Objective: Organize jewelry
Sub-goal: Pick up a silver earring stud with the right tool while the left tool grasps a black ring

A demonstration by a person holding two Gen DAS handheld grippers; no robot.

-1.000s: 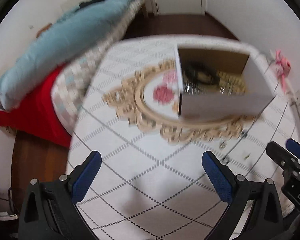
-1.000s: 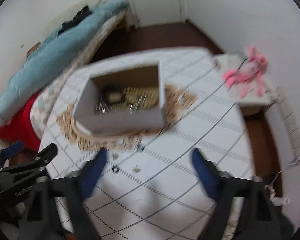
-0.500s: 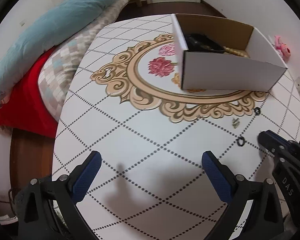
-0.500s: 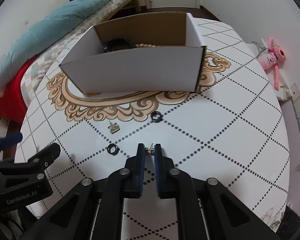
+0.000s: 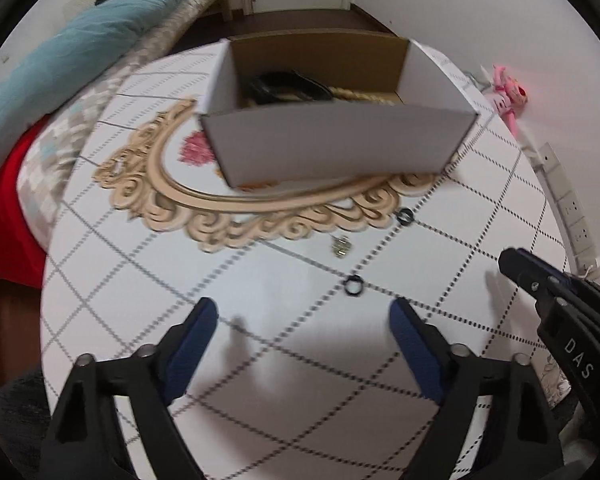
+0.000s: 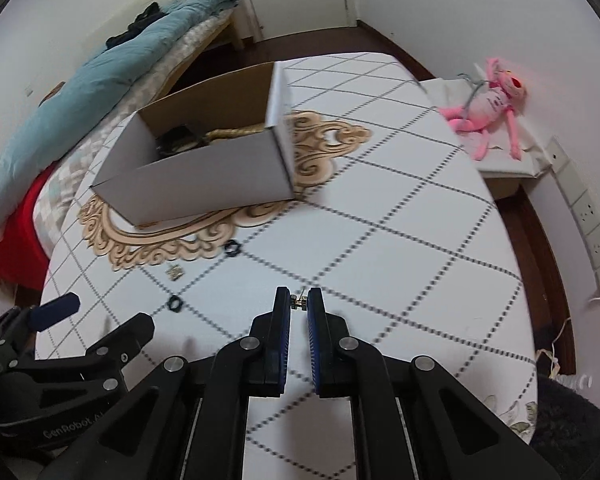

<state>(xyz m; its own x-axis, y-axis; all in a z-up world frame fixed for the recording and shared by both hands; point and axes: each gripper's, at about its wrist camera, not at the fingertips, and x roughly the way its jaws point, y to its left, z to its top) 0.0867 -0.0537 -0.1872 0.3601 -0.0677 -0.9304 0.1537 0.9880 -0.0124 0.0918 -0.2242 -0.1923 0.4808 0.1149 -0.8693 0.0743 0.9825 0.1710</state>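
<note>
Where lettering shows, right gripper (image 5: 518, 266) "DAS", left gripper (image 6: 100, 320) "GenRobot"

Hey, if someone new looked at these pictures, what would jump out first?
Probably the right gripper, its fingers shut on a tiny earring just above the table. Beyond it stands an open white cardboard box on the gold ornament print, with two black rings and a small metal piece loose before it.

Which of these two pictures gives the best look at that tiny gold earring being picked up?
The right wrist view: the earring sits dead centre, pinched between the right tool's blue pads. In the left wrist view only that tool's dark side shows at the edge; the earring itself is hidden.
</note>
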